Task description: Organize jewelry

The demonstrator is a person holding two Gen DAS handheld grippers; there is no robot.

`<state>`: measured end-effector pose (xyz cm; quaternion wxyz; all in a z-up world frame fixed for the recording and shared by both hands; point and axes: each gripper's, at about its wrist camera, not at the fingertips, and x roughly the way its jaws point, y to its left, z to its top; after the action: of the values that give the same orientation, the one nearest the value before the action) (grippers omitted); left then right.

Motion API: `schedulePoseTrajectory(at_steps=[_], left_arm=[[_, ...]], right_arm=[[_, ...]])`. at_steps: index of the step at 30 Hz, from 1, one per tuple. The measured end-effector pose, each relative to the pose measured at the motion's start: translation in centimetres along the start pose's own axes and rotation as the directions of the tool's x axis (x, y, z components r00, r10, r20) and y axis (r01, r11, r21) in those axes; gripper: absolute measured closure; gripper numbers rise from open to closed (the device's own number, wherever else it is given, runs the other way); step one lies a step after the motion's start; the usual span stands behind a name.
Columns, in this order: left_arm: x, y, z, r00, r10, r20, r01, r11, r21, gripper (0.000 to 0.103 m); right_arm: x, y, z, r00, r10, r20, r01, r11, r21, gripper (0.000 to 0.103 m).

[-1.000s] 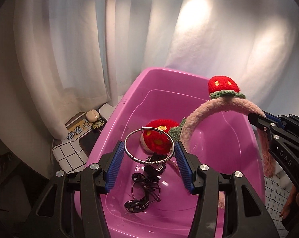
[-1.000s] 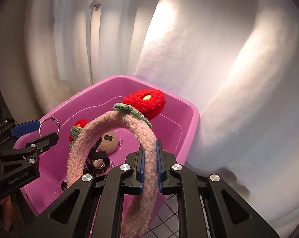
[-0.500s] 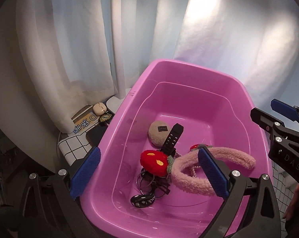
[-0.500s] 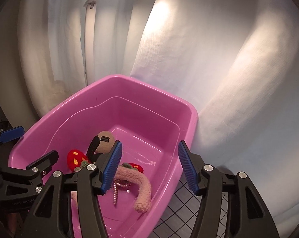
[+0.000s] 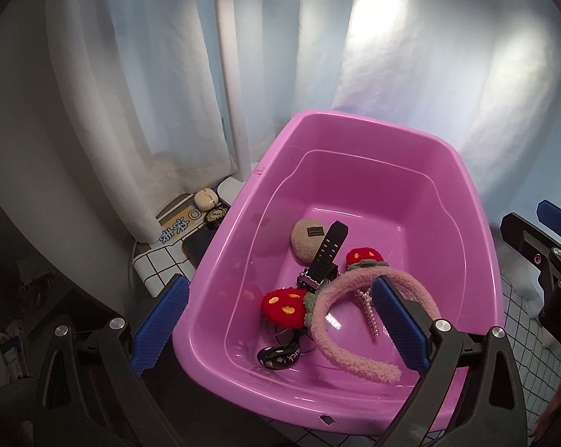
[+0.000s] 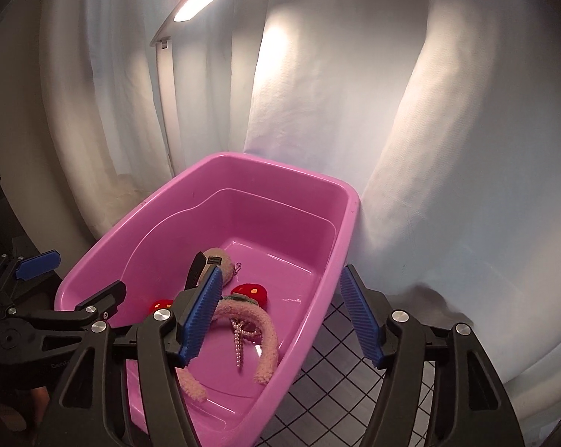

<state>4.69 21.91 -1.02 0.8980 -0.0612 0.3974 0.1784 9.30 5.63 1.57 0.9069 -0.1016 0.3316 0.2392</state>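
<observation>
A second ago the left gripper pinched a metal ring and the right gripper clamped the pink fuzzy headband above the tub; now both are empty. The left fingers are spread as wide as they go. The right fingers are parted and opening further, with nothing between the pads.

The pink plastic tub sits on a grid-patterned worktop, its far rim close against the white curtain at twelve o'clock. In the left wrist view a phone and small items lie just outside the rim at nine o'clock. The far half of the tub floor is bare, while the near half is crowded.

The headband now lies flat in the near part of the tub, its arch open toward five o'clock, with red knitted strawberries at its left end and top. A pearl strand lies inside the arch. A black watch strap leans on a beige plush pad at eleven o'clock of the headband. A black clip lies at seven o'clock.
</observation>
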Motion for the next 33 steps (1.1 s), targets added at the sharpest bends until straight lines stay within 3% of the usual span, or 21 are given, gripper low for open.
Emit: schedulePoseTrajectory(at_steps=[9, 33], left_arm=[[-1.8, -0.4, -0.5, 1.000, 0.009, -0.009, -0.009, 1.000, -0.009, 0.006], [-2.5, -1.0, -1.1, 0.999, 0.019, -0.029, -0.019, 1.000, -0.004, 0.006]], right_arm=[[-1.8, -0.4, -1.7, 0.998, 0.041, -0.037, -0.038, 0.997, 0.071, 0.036], [-2.7, -0.2, -2.5, 0.997, 0.044, -0.063, -0.039, 0.997, 0.070, 0.035]])
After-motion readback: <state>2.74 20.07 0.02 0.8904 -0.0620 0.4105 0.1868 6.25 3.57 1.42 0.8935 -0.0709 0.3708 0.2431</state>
